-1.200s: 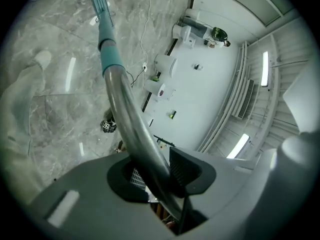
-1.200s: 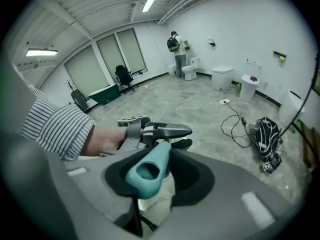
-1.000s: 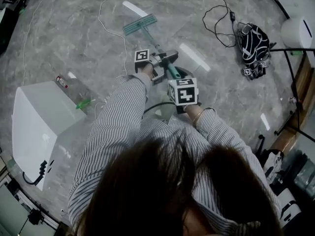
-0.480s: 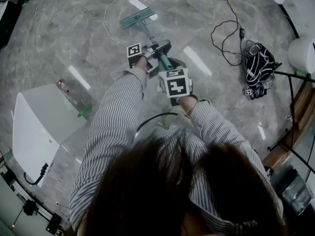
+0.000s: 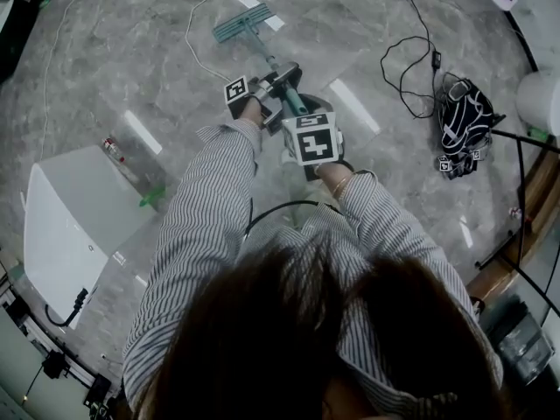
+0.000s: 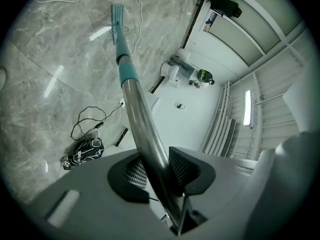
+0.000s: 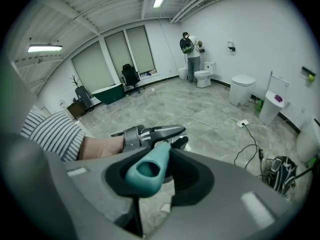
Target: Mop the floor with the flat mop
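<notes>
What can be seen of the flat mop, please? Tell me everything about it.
The flat mop has a narrow teal rectangular head lying flat on the grey marble-look floor, a shiny metal-looking pole with a teal collar, and a hollow teal plastic-looking handle end. The pole slants from the head up towards the person. The left tongs are shut on the metal pole, and the right tongs are shut on the teal handle end, further up.
</notes>
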{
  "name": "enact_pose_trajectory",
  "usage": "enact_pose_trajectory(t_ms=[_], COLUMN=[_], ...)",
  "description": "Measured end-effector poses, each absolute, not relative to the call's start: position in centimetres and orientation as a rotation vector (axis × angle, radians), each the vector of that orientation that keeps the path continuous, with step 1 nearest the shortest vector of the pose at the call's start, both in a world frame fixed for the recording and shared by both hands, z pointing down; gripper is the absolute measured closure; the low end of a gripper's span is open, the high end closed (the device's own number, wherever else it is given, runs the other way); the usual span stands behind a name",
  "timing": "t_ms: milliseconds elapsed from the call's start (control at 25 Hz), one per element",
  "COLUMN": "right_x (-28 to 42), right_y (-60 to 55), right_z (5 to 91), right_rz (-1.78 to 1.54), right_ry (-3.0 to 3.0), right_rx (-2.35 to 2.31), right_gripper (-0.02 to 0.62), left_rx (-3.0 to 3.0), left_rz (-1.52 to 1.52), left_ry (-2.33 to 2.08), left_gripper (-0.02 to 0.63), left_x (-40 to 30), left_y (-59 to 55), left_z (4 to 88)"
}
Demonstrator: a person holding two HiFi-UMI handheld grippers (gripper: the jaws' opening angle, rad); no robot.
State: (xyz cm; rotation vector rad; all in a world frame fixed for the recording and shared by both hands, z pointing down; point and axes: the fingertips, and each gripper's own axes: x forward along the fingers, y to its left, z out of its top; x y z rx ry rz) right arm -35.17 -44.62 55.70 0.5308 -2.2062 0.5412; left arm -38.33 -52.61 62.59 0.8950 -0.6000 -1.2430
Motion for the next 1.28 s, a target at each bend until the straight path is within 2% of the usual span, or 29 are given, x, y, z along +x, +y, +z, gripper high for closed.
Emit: enact_pose_trajectory(t_ms=[640,1280], right_x=[-30.2,-14.8], right_y=[-39.1,-18.0], right_z=[57.3,58.5], right_rz=[0.555,0.532], right_ry=[-2.144,-2.07], right_rx=[0.511,0.557], right_gripper=[0.479,0.48], left_rx=[0.918,0.953], left_rz=[-1.159,-1.067], left_ry=[-0.614,-0.549], left_gripper=[0.499,0.505], left_x=[-33.2,-17.2], left_y=[-47.3,-26.7], left_z=[64.2,65.2])
